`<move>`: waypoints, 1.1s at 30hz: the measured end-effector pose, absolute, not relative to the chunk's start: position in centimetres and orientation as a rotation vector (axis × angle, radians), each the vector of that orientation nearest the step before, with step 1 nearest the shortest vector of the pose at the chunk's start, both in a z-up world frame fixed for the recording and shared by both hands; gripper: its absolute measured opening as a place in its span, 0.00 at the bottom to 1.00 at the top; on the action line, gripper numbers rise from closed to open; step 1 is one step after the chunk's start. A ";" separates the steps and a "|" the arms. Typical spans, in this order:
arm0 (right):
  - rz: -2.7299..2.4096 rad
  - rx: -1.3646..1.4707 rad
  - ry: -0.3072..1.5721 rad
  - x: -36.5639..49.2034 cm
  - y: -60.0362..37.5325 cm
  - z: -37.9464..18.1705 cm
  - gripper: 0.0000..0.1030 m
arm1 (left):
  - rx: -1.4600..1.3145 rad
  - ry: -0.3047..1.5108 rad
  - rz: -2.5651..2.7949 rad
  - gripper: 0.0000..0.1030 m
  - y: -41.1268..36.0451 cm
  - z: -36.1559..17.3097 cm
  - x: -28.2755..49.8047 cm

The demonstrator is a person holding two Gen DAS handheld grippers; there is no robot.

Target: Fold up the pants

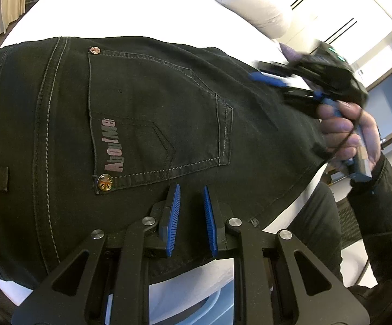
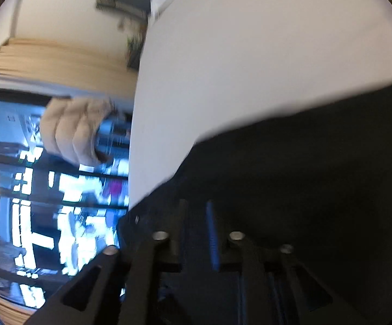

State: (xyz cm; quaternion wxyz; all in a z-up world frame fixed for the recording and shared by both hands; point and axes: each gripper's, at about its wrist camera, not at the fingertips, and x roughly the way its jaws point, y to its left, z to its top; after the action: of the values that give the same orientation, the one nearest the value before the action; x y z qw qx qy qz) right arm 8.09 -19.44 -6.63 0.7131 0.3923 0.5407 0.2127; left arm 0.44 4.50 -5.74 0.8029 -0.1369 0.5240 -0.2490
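Note:
Black jeans [image 1: 147, 113] lie flat on the white bed [image 1: 141, 8], back pocket up, with pink lettering on the pocket and a belt loop at the far left. My left gripper [image 1: 193, 216] rests over their near edge. Its blue pads stand a narrow gap apart with dark denim showing between them, and I cannot tell whether they pinch it. A hand [image 1: 347, 132] holds my right gripper [image 1: 269, 85] above the jeans' right end, blurred and open with nothing between its fingers. Its own blurred view shows the right gripper [image 2: 196, 216] over the jeans [image 2: 304, 176].
A pale bundled duvet or pillow [image 1: 250, 2] lies at the far side of the bed. The person's dark-trousered legs [image 1: 372, 205] stand at the bed's right side. Beyond the bed's edge [image 2: 136, 135] are a large window [image 2: 33, 203] and a beige padded item [image 2: 74, 132].

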 end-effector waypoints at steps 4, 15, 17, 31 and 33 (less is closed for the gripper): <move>0.468 0.949 1.266 10.3 -16.8 -9.4 0.23 | -0.295 1.113 -0.538 0.17 4.6 -5.7 0.2; 0.292 1.037 1.023 10.5 -21.5 -5.8 0.34 | -0.326 1.088 -0.562 0.17 6.1 -6.3 -0.4; 0.461 1.019 1.087 8.8 -17.8 -5.3 0.36 | -0.330 1.085 -0.564 0.17 6.4 -6.5 -0.4; 0.202 1.041 0.998 1.2 -24.5 -6.8 0.47 | -0.253 1.031 -0.500 0.17 7.7 -3.2 -0.7; 0.279 1.036 0.985 0.4 -23.3 -5.6 0.48 | -0.268 1.001 -0.509 0.17 8.0 -1.9 0.1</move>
State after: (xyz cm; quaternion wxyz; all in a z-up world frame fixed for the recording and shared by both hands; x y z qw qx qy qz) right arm 0.44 -23.32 -5.64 0.7464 0.4736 0.4499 0.1274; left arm 0.08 8.03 -1.91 0.8380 -0.1268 0.4731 -0.2405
